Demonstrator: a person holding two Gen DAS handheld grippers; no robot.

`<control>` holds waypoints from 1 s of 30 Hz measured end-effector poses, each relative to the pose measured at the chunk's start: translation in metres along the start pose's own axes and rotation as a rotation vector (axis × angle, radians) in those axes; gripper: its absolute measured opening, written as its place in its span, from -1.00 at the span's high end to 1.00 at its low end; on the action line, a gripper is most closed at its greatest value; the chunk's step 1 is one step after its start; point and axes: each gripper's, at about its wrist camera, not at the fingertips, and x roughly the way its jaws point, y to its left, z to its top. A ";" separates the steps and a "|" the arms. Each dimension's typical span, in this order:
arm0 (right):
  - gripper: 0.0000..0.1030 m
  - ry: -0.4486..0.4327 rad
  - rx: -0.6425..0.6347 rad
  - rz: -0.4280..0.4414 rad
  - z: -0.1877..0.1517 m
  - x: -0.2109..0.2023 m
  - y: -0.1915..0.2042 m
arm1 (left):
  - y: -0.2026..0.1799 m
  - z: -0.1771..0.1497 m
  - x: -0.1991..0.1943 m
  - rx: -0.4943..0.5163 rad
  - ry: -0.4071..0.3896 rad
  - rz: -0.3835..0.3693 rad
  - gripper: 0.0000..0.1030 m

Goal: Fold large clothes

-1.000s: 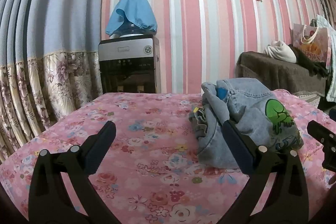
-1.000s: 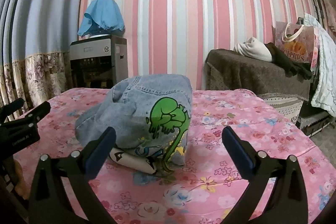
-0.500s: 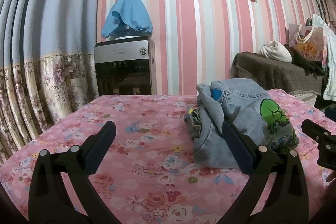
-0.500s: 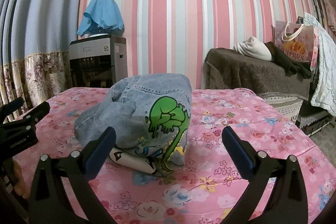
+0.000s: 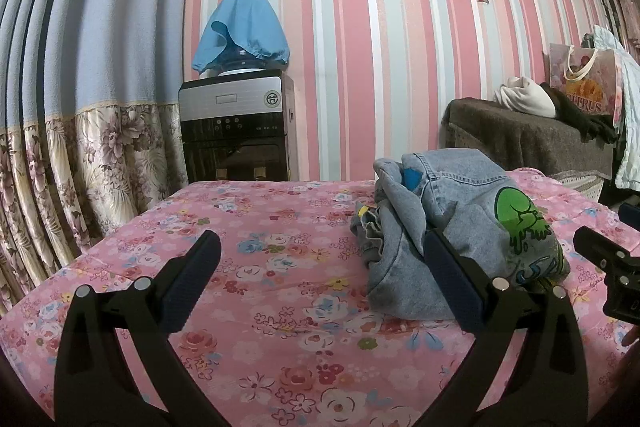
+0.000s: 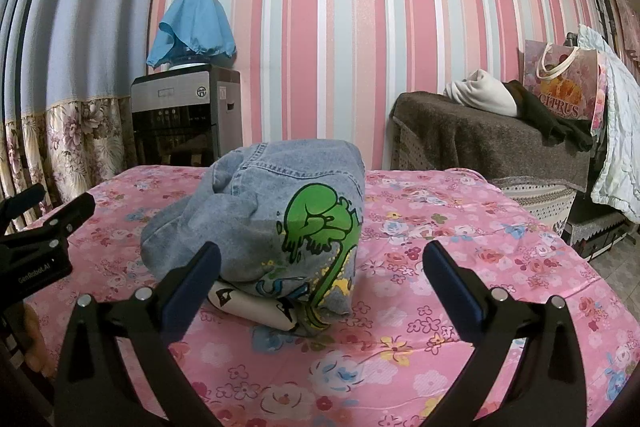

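Observation:
A crumpled light-blue denim garment (image 5: 452, 227) with a green cartoon print lies in a heap on the pink floral bedspread (image 5: 280, 267). In the right wrist view the same denim garment (image 6: 264, 223) sits straight ahead, with a white printed piece under it. My left gripper (image 5: 320, 279) hovers open over the spread, its right finger in front of the heap's left side. My right gripper (image 6: 320, 279) is open just short of the heap, nothing between its fingers. The left gripper (image 6: 40, 223) shows at the right wrist view's left edge.
A water dispenser (image 5: 236, 123) under a blue cloth stands beyond the bed's far left corner. A brown-covered cabinet (image 6: 488, 143) with folded clothes and a floral bag (image 6: 564, 87) stands at the right. Floral curtains (image 5: 80, 167) hang on the left.
The left wrist view has drifted slightly, so the denim heap sits a little further left in it. The garment itself has not moved, and both grippers stay open.

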 end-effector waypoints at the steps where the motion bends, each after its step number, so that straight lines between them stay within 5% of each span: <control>1: -0.96 0.000 0.000 0.000 0.000 0.000 0.000 | 0.000 0.000 0.000 0.000 0.000 0.000 -0.94; 30: -0.96 0.001 0.000 0.003 0.000 0.001 -0.002 | 0.003 -0.001 0.000 0.021 -0.008 -0.004 -0.94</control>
